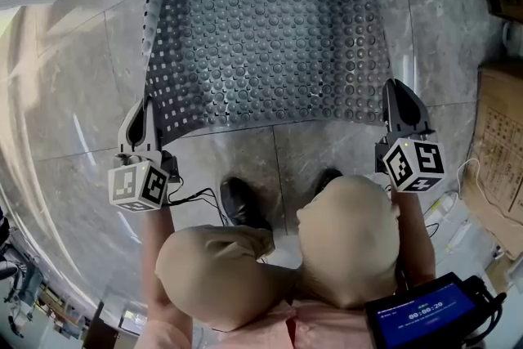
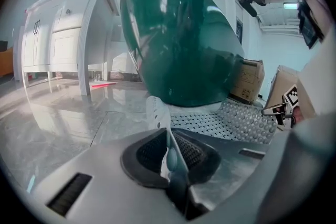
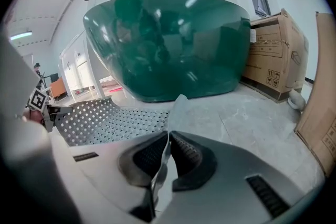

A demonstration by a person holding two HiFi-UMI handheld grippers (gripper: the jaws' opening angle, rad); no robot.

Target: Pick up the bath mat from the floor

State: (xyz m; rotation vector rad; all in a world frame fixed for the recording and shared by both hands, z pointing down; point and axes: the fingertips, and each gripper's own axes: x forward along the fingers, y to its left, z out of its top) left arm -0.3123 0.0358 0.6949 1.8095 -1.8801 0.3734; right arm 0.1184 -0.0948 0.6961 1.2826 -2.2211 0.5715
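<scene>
the grey see-through rubber bath mat with round bumps and small square holes (image 1: 270, 45) is spread on the shiny grey stone tile floor (image 1: 73, 94), at 12 o'clock from the person's knees in tan trousers (image 1: 343, 233). the left gripper (image 1: 148, 102) is at the mat's 7 o'clock corner and the right gripper (image 1: 391, 87) is at its 5 o'clock corner. in the left gripper view the two black ridged pads are squeezed together on a thin bit of the mat's edge, which sticks up between them (image 2: 169, 139), and the rest of the mat (image 2: 231, 118) lies off toward 2 o'clock. in the right gripper view the pads are also pinched tight on the mat's corner (image 3: 168, 147), which stands up in a small point, and the rest of the mat (image 3: 105, 118) lies toward 10 o'clock. the mat's left side curls up. past the mat, at 12 o'clock in both gripper views, sits a big dark green shiny round thing (image 2: 178, 44). brown cardboard boxes (image 3: 273, 55) stand on the floor at 3 o'clock of the right gripper view. a white cabinet (image 2: 63, 34) stands at 10 o'clock in the left gripper view. two black shoes (image 1: 241, 204) are on the floor just under the mat's near edge, at 6 o'clock from it.
</scene>
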